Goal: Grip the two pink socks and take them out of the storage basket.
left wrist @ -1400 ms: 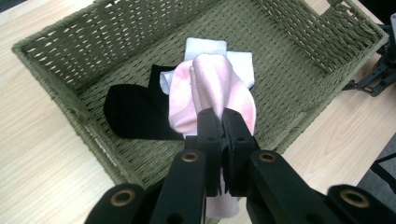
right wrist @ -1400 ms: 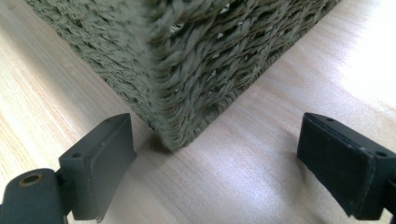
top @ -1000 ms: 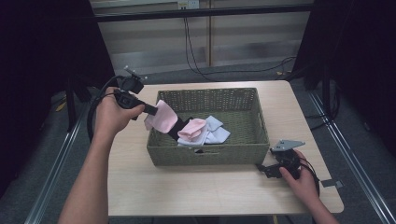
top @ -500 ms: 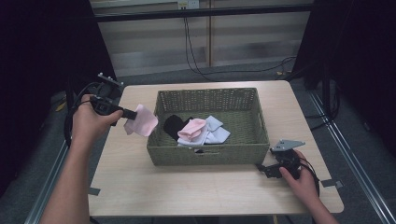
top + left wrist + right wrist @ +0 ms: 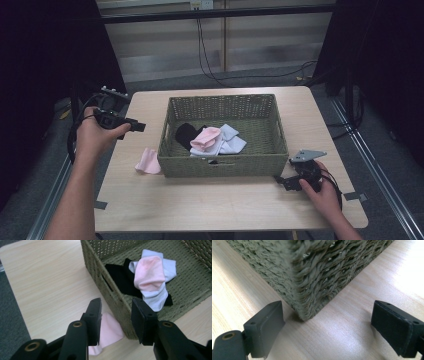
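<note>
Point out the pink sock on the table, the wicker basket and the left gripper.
pink sock on the table (image 5: 148, 161): high view, middle of the cloth.
wicker basket (image 5: 223, 166): high view, front wall.
left gripper (image 5: 116, 315): left gripper view, gap between its open jaws.

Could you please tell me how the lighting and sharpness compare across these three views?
High view: dim, the surroundings nearly black, the table evenly lit. Left gripper view: bright, the basket and pink sock fairly sharp, the near jaws soft. Right gripper view: the basket corner close and blurred, with pale glare on the wood at upper right.

Pink sock (image 5: 148, 162) — olive-green woven basket (image 5: 223, 165)
</note>
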Demonstrator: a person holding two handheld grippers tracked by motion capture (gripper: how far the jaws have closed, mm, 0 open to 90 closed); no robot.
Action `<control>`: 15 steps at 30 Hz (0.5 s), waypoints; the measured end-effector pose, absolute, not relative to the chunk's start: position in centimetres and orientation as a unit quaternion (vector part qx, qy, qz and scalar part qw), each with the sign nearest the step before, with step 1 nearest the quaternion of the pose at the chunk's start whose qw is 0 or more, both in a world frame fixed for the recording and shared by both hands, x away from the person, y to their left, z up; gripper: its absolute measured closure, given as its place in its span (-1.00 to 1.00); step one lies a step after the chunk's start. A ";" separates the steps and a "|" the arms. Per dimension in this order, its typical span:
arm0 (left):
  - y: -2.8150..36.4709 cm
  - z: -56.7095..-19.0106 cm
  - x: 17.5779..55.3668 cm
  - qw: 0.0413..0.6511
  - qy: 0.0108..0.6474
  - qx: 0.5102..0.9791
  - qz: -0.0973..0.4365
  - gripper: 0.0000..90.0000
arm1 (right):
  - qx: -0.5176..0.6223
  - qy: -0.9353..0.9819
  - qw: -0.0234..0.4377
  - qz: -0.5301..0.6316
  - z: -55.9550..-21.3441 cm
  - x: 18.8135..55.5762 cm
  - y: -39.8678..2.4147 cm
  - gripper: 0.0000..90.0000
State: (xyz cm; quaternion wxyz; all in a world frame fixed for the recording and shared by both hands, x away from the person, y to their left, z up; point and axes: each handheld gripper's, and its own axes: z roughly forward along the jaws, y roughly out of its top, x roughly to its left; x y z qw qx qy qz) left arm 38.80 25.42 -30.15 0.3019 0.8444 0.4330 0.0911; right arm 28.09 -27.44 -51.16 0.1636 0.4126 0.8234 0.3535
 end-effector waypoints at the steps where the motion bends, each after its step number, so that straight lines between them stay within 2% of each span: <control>1: 25.4 -30.1 38.8 0.302 0.433 0.844 0.091 0.31 | 0.413 0.823 0.164 0.354 -51.2 28.1 -27.4 -0.77; 15: 20.0 -31.7 39.7 0.321 0.379 0.867 0.050 0.22 | 0.412 0.824 0.164 0.353 -51.2 28.1 -27.4 -0.77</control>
